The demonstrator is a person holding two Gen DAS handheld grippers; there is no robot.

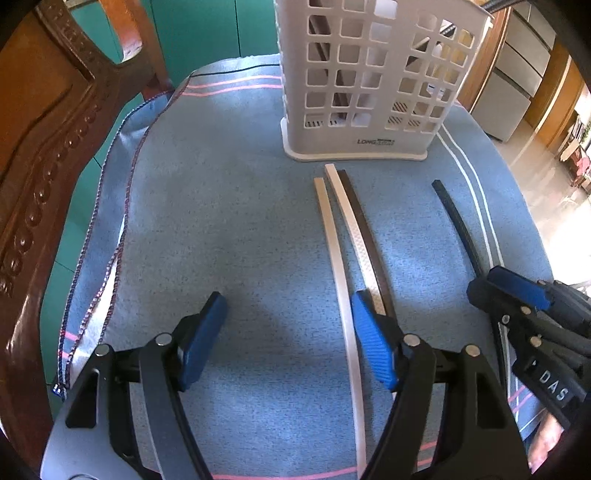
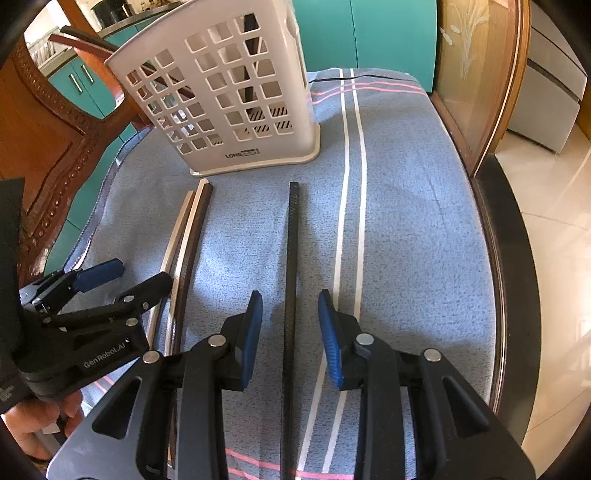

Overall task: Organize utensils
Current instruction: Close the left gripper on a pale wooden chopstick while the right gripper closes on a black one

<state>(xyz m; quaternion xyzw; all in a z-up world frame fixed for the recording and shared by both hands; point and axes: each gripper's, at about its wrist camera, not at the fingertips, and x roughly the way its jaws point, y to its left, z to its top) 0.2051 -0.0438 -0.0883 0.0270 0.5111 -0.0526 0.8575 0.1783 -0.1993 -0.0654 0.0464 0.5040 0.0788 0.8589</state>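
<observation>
A white lattice utensil holder point(image 1: 373, 81) stands upright at the far side of the blue cloth point(image 1: 229, 206); it also shows in the right wrist view point(image 2: 232, 92), with a dark stick or two inside. Two white chopsticks point(image 1: 336, 254) and a dark brown one point(image 1: 364, 229) lie side by side in front of it. A black chopstick point(image 2: 291, 280) lies apart to their right. My left gripper point(image 1: 288, 339) is open and empty, left of the white sticks. My right gripper point(image 2: 290, 332) is open, its pads on either side of the black chopstick.
A carved wooden chair back point(image 1: 40, 155) rises at the left. The cloth-covered table has a dark rim point(image 2: 506, 258) at the right, with a glass-panelled wooden frame point(image 2: 476, 74) and tiled floor point(image 2: 554, 236) beyond. Teal cabinets point(image 1: 207, 33) stand behind.
</observation>
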